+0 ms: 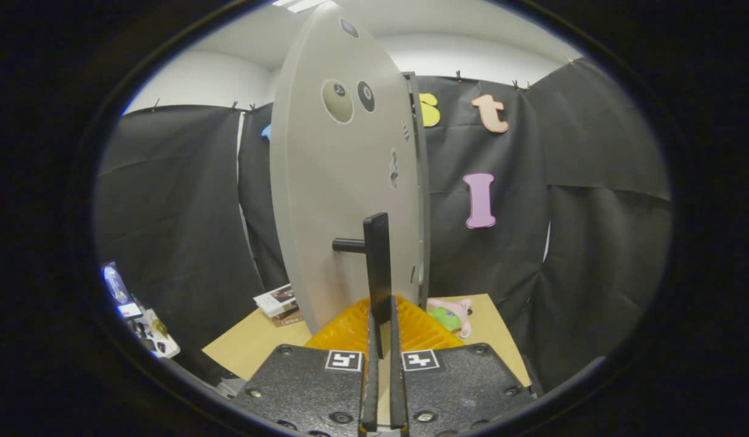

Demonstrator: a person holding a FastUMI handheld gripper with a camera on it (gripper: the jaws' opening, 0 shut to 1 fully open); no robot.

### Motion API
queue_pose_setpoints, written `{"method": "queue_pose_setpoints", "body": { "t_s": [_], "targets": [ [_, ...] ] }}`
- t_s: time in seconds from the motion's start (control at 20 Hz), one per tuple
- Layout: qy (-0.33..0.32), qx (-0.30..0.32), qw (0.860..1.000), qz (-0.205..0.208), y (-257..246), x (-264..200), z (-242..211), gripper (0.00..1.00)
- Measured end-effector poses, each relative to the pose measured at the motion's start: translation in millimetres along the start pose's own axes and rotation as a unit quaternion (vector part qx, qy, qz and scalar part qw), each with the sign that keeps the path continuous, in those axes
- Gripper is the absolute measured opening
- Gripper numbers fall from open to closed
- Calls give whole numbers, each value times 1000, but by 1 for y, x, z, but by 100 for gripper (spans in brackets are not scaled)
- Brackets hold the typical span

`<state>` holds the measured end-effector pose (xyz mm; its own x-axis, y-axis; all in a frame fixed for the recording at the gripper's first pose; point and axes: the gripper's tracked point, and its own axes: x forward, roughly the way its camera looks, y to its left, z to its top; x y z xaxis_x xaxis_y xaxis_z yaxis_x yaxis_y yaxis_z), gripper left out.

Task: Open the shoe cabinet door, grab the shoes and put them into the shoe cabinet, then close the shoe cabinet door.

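— Gripping what, the tongs (383,340)?
— Clenched on the door handle (377,267), whose upright bar rises dead ahead between them; the cabinet door (344,200) stands edge-on just beyond.

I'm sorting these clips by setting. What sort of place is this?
Likely a staged recording booth, not a home: black cloth hangs all around as walls, a lone cabinet door stands on a table, and the gripper is closed on the door's handle.
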<state>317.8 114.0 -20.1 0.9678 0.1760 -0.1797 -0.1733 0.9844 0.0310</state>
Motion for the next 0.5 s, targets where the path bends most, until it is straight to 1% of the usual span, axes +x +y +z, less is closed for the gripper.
{"method": "queue_pose_setpoints", "body": {
  "t_s": [0.25,0.35,0.4,0.45,0.5],
  "targets": [
    [1,2,1000,-30,-19,-2,0,6],
    [6,2,999,-46,-28,-5,-1,6],
    [5,10,999,-39,-27,-5,-1,6],
    [11,23,999,-20,-18,-2,-4,4],
    [20,35,999,-1,-8,-1,-9,5]
  ]
}}
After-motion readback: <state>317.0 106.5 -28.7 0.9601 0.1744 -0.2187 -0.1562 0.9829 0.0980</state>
